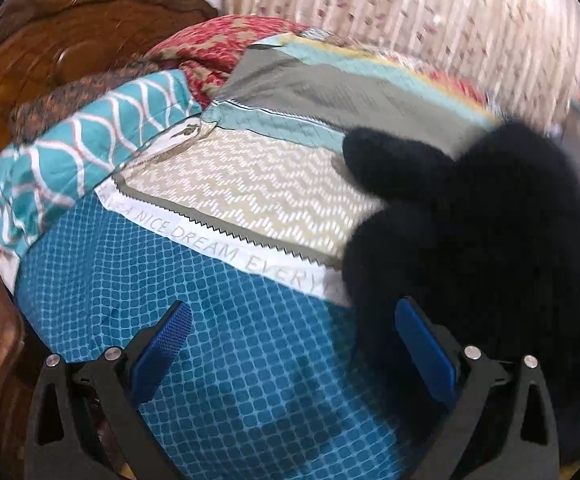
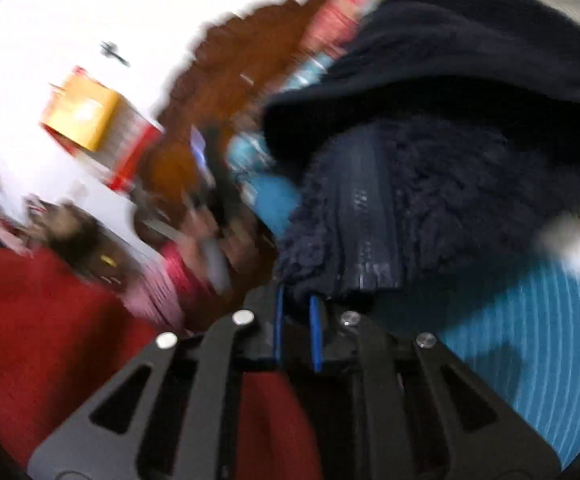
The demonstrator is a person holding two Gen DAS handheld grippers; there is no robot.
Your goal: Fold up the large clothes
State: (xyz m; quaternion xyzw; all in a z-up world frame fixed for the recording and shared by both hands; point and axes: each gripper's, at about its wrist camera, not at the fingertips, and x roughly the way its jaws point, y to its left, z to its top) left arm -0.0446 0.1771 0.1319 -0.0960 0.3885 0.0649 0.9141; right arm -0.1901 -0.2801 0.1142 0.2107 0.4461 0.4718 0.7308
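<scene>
While the left gripper (image 1: 294, 344) tilts downward, jaws apart, the right gripper (image 2: 298, 328) pinches the navy fleece garment (image 2: 430, 208).

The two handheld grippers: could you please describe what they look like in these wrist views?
Both are alike. The left gripper has black, flat linkage arms with triangular cut-outs and silver round pivot bolts, carrying blue fingers with a fine knurled texture. The right gripper shows the same black arms, silver bolts and blue fingers. No cables or markings show.

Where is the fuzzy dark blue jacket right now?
The fuzzy dark blue jacket is pinched at its edge in the right gripper. In the left wrist view it lies on the right of the patterned bedspread, beside the open left gripper.
</scene>
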